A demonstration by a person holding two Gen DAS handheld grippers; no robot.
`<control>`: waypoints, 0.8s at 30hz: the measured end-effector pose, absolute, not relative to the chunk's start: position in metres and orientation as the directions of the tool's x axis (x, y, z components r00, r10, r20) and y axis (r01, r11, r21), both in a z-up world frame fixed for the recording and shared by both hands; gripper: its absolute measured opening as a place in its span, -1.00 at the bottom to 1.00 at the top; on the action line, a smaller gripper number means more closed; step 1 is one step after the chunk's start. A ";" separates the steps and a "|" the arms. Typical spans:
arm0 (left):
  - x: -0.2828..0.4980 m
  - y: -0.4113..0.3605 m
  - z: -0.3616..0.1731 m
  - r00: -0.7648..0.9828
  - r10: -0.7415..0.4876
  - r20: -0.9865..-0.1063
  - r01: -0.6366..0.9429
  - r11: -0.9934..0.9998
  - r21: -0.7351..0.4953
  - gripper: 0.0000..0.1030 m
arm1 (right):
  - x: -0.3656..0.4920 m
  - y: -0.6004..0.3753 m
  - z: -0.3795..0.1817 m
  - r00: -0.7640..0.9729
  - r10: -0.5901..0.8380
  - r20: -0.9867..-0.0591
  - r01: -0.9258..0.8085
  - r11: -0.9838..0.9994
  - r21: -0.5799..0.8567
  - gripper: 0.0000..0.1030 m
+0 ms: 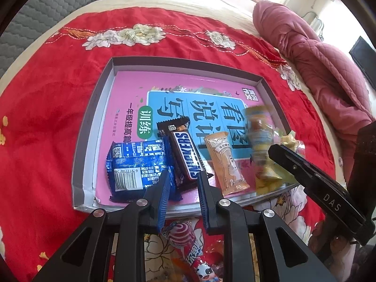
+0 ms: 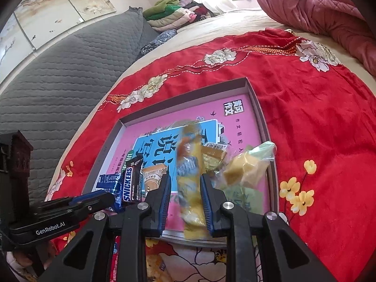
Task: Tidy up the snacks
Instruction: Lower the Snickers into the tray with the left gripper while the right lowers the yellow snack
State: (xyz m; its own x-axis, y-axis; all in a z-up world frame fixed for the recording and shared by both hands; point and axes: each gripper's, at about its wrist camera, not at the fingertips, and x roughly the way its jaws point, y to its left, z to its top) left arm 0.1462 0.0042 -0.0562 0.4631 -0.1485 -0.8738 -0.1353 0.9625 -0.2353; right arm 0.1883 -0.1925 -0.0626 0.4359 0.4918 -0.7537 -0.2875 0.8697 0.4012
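Observation:
A shallow grey tray (image 1: 80, 141) (image 2: 260, 108) with a pink book cover as its floor lies on a red flowered blanket. Along its near edge lie a blue packet (image 1: 134, 164) (image 2: 108, 181), a Snickers bar (image 1: 185, 155) (image 2: 130, 185) and a tan packet (image 1: 225, 162) (image 2: 152, 176). My left gripper (image 1: 184, 176) (image 2: 110, 196) is shut on the Snickers bar's near end. My right gripper (image 2: 185, 174) (image 1: 270, 149) is shut on a blurred yellow packet (image 2: 190, 164) (image 1: 260, 145), held over the tray's right part. A clear bag of yellow chunks (image 2: 246, 169) (image 1: 290, 141) sits right of it.
A lollipop packet (image 1: 185, 237) and other sweets lie on the blanket (image 1: 47, 117) in front of the tray. A brown snack (image 2: 213, 152) and a green packet (image 2: 244, 197) are in the tray's right end. A pink quilt (image 1: 317, 54) is bunched at the far right, with grey padding (image 2: 58, 70) to the left.

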 end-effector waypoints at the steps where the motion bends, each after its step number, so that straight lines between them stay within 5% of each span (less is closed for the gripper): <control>1: 0.146 0.004 -0.056 0.463 -0.148 -0.874 -0.137 0.962 -0.235 -0.53 | 0.188 -0.192 -0.063 0.435 0.494 -0.753 -0.288 0.869 0.403 -0.50; 24: 0.144 0.007 -0.056 0.460 -0.150 -0.875 -0.150 0.958 -0.243 -0.15 | 0.185 -0.186 -0.059 0.432 0.491 -0.756 -0.306 0.869 0.389 -0.50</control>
